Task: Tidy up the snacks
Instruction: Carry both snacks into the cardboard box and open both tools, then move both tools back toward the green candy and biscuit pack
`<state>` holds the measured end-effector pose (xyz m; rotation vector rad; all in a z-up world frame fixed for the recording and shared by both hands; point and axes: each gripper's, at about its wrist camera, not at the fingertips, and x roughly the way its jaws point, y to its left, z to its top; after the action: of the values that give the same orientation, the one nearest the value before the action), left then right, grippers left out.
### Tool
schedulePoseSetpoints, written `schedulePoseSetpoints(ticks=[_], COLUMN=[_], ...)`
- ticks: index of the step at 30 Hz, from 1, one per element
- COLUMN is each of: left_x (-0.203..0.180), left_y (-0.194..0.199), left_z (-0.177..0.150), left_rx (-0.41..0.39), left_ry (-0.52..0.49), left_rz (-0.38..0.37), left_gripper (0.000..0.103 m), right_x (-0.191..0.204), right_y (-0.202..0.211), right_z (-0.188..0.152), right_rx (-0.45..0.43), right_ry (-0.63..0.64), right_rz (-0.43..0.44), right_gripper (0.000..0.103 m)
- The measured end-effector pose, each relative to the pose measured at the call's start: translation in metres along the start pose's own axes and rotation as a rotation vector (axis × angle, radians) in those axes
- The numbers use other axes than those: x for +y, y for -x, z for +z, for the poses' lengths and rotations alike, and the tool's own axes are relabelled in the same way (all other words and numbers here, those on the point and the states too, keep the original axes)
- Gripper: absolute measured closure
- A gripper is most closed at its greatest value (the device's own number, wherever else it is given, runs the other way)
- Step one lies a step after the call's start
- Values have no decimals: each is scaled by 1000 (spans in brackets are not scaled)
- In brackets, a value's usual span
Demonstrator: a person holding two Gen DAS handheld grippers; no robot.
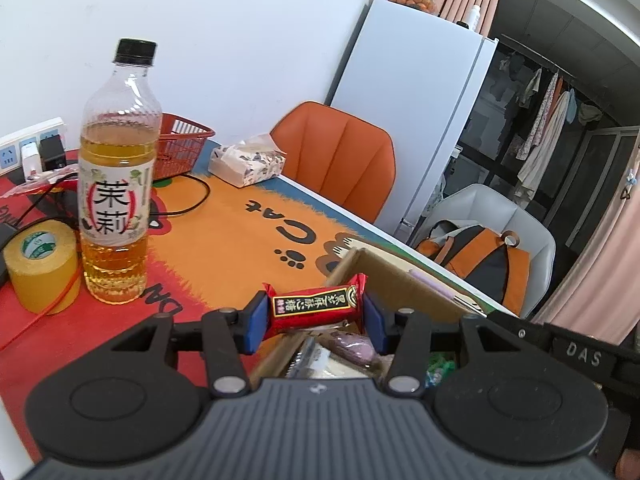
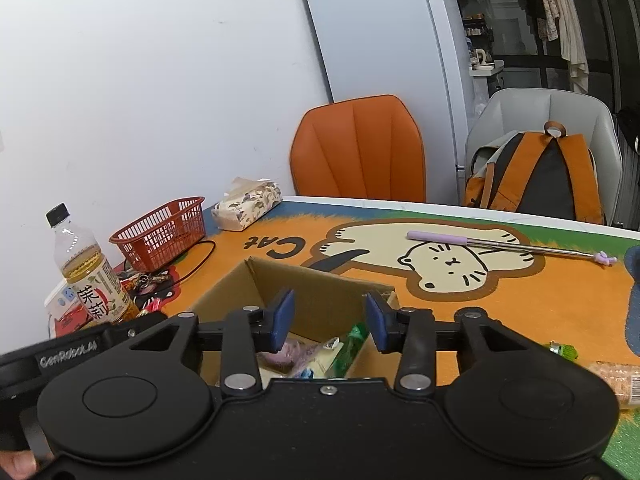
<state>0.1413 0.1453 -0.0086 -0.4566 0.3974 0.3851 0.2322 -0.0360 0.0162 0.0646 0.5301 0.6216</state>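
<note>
My left gripper (image 1: 314, 318) is shut on a red-wrapped snack bar (image 1: 316, 306) with a black and gold label, held crosswise between the blue pads above the near edge of an open cardboard box (image 1: 384, 276). The box (image 2: 320, 292) holds several wrapped snacks, among them a purple packet (image 2: 286, 354) and a green one (image 2: 348, 346). My right gripper (image 2: 330, 320) hovers over the same box with its blue pads apart and nothing between them.
A tea bottle (image 1: 116, 184), a yellow tape roll (image 1: 42, 264) and a red mesh basket (image 1: 180, 148) stand left on the cat-print mat. A tissue pack (image 1: 248, 160) lies behind. A lilac-handled rod (image 2: 496, 246) lies right; more snacks (image 2: 616, 376) sit near the right edge. Two chairs (image 2: 360, 152) stand beyond.
</note>
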Motion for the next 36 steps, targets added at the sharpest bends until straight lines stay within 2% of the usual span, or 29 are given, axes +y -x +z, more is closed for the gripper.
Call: schedulePoseSetpoints(ticks=[7,9,12,24,29,36], left_x=[-10,-14,-17,-39,-55,-72], left_y=[-4,-4,-2,14,16,18], left_z=[-1,-2,-4,-10,-18,-27], left_rx=[6,8,7,10,38,83], left_ry=[-9,-12,-18,-63,-125,-184], left_rz=[-18,-13,-18,-15,10,-33], left_gripper=[50,38,27,19,17,14], right_x=[-7,-9,-13,-47,-62,-82], right_y=[12,15,22,49,62,75], right_z=[-4,-4,-5,-17,-18,-19], right_rx=[1,-2,-6,2,-10,-26], right_ry=[-6,-8,-8,-73,-82,-107], right_rz=[-6,-7,-7,-25,-44,-59], right_gripper=[57,56,55,47,41,25])
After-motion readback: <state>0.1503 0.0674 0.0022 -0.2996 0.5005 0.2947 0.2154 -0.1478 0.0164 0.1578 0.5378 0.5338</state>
